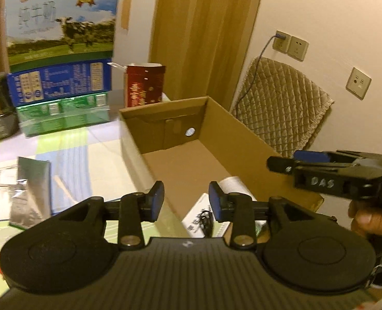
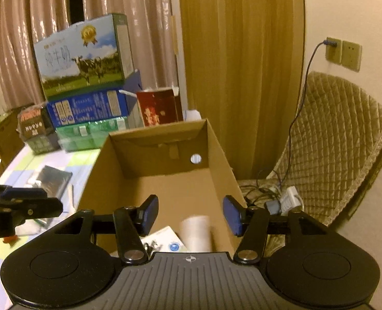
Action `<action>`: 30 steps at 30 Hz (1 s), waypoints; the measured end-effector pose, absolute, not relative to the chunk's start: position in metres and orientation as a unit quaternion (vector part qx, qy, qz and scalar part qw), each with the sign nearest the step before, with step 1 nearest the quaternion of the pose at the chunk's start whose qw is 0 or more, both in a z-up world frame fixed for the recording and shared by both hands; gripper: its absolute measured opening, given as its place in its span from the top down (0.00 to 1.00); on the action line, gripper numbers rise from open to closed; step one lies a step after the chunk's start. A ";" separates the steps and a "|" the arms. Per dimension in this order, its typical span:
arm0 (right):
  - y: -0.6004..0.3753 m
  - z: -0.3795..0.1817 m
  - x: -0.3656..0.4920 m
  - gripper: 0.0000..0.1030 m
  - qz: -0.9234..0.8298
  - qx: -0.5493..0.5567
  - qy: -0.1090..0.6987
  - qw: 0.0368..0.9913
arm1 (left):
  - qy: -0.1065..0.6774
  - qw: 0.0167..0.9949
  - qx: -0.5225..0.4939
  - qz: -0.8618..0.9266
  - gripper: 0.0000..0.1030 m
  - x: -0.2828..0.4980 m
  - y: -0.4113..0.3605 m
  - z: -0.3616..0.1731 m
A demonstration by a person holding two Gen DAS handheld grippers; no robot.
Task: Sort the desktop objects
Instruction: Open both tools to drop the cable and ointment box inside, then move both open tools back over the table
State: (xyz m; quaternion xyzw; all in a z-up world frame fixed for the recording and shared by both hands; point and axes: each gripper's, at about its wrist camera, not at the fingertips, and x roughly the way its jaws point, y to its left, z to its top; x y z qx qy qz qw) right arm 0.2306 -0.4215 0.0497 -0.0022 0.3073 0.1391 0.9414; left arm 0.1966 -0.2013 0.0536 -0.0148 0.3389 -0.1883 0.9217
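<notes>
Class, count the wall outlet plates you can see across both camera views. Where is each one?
3. Two plates sit side by side above the quilted chair, the left one with a cable plugged in, its neighbour free. A third plate is lower right. Others may be hidden.

1. The things are carried by a table (image 1: 69,139) covered with a checked cloth in pale green, lilac and white.
2. An open cardboard box (image 1: 242,139) is set on the table's right part; a round hole is seen in its far wall.
3. A silver foil pouch (image 1: 32,188) is laid flat on the cloth, left of the box and apart from it.
4. A stack of cartons (image 1: 61,51) is placed at the far edge: a green pack at the bottom, a blue one above, a cow-printed milk carton on top.
5. A dark red box (image 1: 144,85) is stood upright beside the stack, behind the cardboard box.
6. A dark package (image 2: 33,126) is seen just left of the stack.
</notes>
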 end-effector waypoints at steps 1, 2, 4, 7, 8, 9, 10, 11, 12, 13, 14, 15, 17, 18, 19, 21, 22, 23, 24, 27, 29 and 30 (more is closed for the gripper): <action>-0.420 0.053 0.228 0.49 0.141 -0.003 0.305 0.942 | 0.339 0.922 -0.016 -0.186 0.68 0.194 -0.197 0.055; -0.417 0.056 0.224 0.49 0.143 -0.005 0.302 0.942 | 0.339 0.923 -0.016 -0.182 0.68 0.191 -0.193 0.056; -0.413 0.061 0.218 0.48 0.148 -0.008 0.298 0.943 | 0.339 0.924 -0.016 -0.176 0.68 0.185 -0.185 0.058; -0.404 0.071 0.208 0.48 0.159 -0.013 0.291 0.943 | 0.337 0.927 -0.017 -0.167 0.67 0.173 -0.171 0.061; -0.400 0.074 0.204 0.48 0.162 -0.015 0.288 0.944 | 0.335 0.928 -0.017 -0.163 0.67 0.169 -0.167 0.062; -0.397 0.077 0.200 0.48 0.166 -0.017 0.284 0.944 | 0.334 0.929 -0.019 -0.158 0.66 0.165 -0.161 0.064; -0.392 0.081 0.196 0.48 0.170 -0.019 0.281 0.944 | 0.333 0.930 -0.019 -0.155 0.66 0.161 -0.156 0.066; -0.387 0.084 0.193 0.47 0.175 -0.020 0.279 0.944 | 0.332 0.931 -0.020 -0.150 0.65 0.157 -0.150 0.067; -0.382 0.087 0.189 0.47 0.181 -0.022 0.276 0.944 | 0.331 0.932 -0.019 -0.145 0.61 0.153 -0.144 0.070; -0.377 0.090 0.185 0.47 0.186 -0.024 0.272 0.944 | 0.329 0.934 -0.017 -0.138 0.58 0.149 -0.137 0.072; -0.371 0.094 0.181 0.46 0.192 -0.026 0.268 0.944 | 0.327 0.936 -0.015 -0.132 0.57 0.145 -0.130 0.074; -0.365 0.097 0.177 0.46 0.198 -0.028 0.264 0.943 | 0.325 0.937 -0.013 -0.124 0.57 0.140 -0.121 0.077; -0.353 0.101 0.170 0.44 0.210 -0.029 0.259 0.942 | 0.324 0.940 -0.011 -0.108 0.56 0.132 -0.103 0.081; -0.346 0.103 0.167 0.44 0.217 -0.028 0.258 0.941 | 0.324 0.941 -0.010 -0.098 0.55 0.128 -0.092 0.082; -0.340 0.104 0.164 0.43 0.224 -0.027 0.257 0.940 | 0.323 0.942 -0.010 -0.087 0.53 0.123 -0.081 0.084; -0.325 0.105 0.159 0.41 0.237 -0.028 0.255 0.937 | 0.321 0.945 -0.009 -0.067 0.48 0.115 -0.060 0.086; -0.317 0.105 0.156 0.39 0.244 -0.030 0.255 0.935 | 0.321 0.945 -0.009 -0.056 0.43 0.110 -0.048 0.087; -0.309 0.105 0.154 0.37 0.251 -0.033 0.254 0.933 | 0.320 0.946 -0.009 -0.046 0.40 0.106 -0.037 0.087; -0.302 0.104 0.152 0.37 0.257 -0.035 0.254 0.932 | 0.319 0.947 -0.008 -0.034 0.35 0.102 -0.027 0.087; -0.279 0.099 0.149 0.31 0.274 -0.039 0.258 0.926 | 0.320 0.947 -0.012 -0.005 0.26 0.091 0.004 0.082; -0.266 0.094 0.148 0.25 0.283 -0.043 0.261 0.922 | 0.322 0.947 -0.018 0.011 0.21 0.086 0.023 0.076; -0.260 0.090 0.147 0.24 0.286 -0.046 0.262 0.920 | 0.324 0.946 -0.018 0.020 0.18 0.084 0.031 0.072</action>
